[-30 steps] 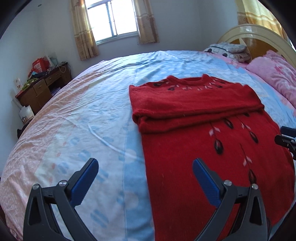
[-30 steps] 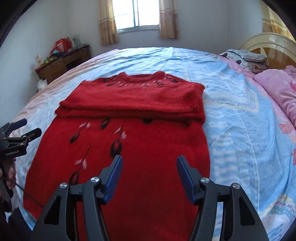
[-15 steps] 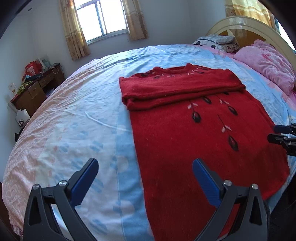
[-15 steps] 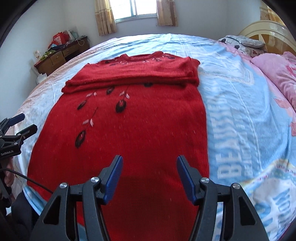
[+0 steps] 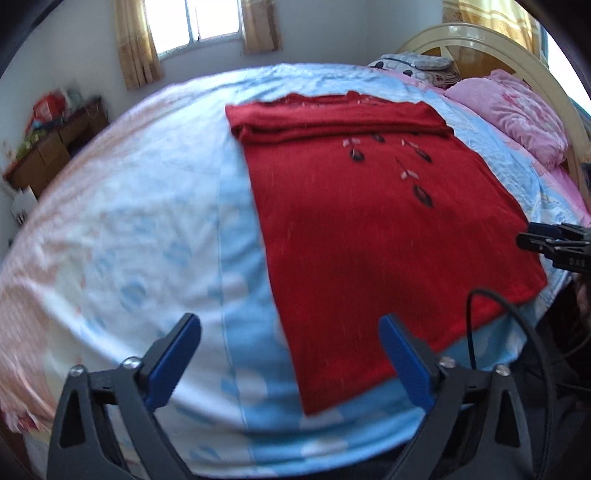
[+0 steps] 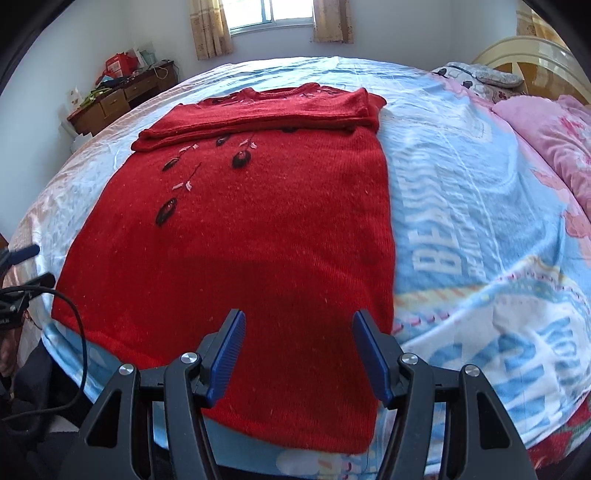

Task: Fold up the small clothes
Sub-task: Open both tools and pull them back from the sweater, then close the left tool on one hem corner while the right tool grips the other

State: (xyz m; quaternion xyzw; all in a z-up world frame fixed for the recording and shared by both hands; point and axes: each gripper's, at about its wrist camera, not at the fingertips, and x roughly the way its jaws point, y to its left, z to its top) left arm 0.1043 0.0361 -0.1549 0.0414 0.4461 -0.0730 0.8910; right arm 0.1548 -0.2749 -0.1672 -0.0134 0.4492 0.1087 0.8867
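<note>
Red knitted sweater (image 6: pixel 236 229) with dark leaf-and-stem embroidery down the front is lying flat on the bed, hem toward the near edge, neckline at the far end. Both sleeves look already folded in across the chest, making a thick band just under the collar. The knit is fuzzy, with pale lint specks all over.

It sits on a light blue and pink printed bedsheet (image 6: pixel 461 206) with big white lettering. A pink quilted blanket (image 6: pixel 554 140) is bunched by the cream curved headboard (image 5: pixel 480 40), with a grey patterned pillow (image 5: pixel 413 62) beside it. There's a wooden desk (image 6: pixel 110 103) piled with clutter against the far wall, and a curtained window (image 6: pixel 273 14) above.

The left gripper (image 5: pixel 291 354) hangs over the sweater's near left corner, jaws spread wide with nothing in them; they've just been closing a little. The right gripper (image 6: pixel 299 358) is about half open over the hem near the right corner, also gripping nothing.
</note>
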